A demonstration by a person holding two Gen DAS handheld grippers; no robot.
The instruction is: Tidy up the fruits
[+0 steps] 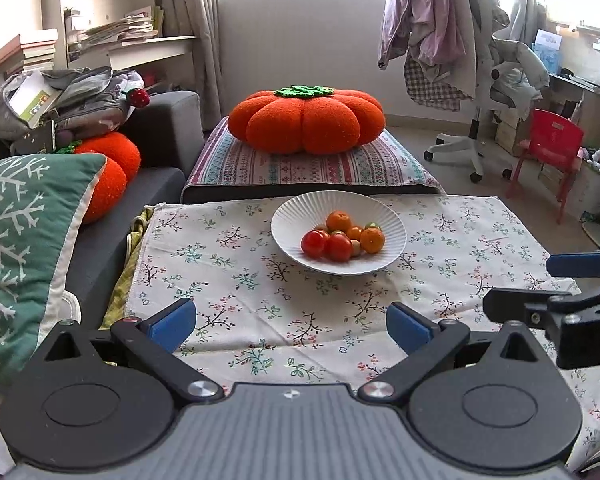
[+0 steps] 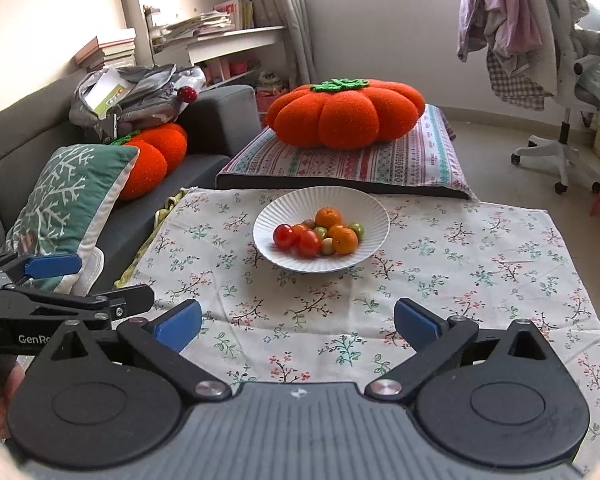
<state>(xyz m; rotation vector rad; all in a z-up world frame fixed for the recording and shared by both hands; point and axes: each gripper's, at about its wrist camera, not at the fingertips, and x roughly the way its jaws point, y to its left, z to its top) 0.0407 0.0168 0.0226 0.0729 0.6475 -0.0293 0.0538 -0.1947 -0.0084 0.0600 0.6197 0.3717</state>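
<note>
A white ribbed plate [image 1: 292, 216] [image 2: 276, 208] stands on a floral cloth [image 1: 228, 280] [image 2: 460, 264]. In it lie two red tomatoes [image 1: 314, 243] [image 2: 283, 236], two oranges [image 1: 339, 221] [image 2: 328, 216] and a few small green and beige fruits [image 1: 373, 225] [image 2: 356, 229]. My left gripper [image 1: 290, 326] is open and empty, a short way in front of the plate. My right gripper [image 2: 297, 326] is open too, with only cloth between its blue pads. Each gripper shows at the edge of the other's view: the right gripper [image 1: 520, 285] and the left gripper [image 2: 108, 280].
Behind the cloth lies a striped cushion [image 1: 312, 168] with a big orange pumpkin pillow [image 1: 306, 120]. A grey sofa [image 1: 168, 128] at left carries a green pillow [image 1: 24, 216] and a bag [image 1: 68, 100]. An office chair [image 1: 472, 80] and a red chair [image 1: 548, 148] stand at right.
</note>
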